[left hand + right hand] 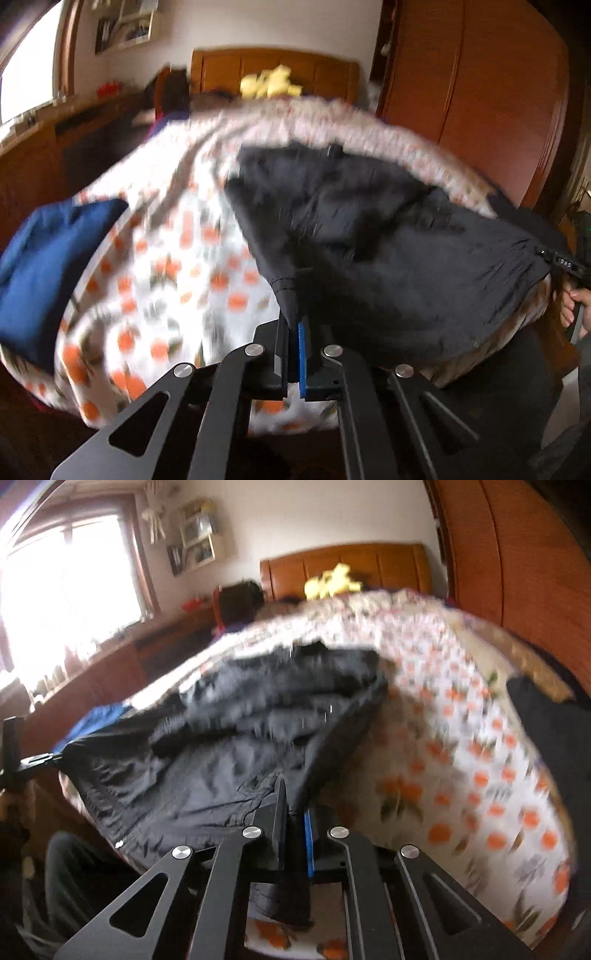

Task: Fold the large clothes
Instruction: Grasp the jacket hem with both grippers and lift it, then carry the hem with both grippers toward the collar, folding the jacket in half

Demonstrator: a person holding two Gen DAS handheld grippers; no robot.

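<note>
- The left gripper [295,332] has its jaws closed on a corner of the black jacket [388,251]; a fold of the dark cloth is pinched between the black pad and the blue pad.
- The right gripper [295,812] is likewise closed on the jacket [229,760], with a strip of the black fabric running down between its pads and hanging out below them.
- The jacket is stretched between the two grippers, its near edge raised, while the far part lies rumpled on the bed cover [177,258], a white sheet printed with orange fruit.
- In the left wrist view the right gripper [565,264] shows at the far right edge, held by a hand [576,302], with the jacket's hem bunched at its tip.
- A zip [127,836] runs along the jacket's lower edge in the right wrist view.
- A folded blue garment [48,266] lies on the bed to the left of the jacket, apart from it.
- A wooden headboard [343,568] with something yellow [332,579] in front of it stands at the far end; both views are blurred.
</note>
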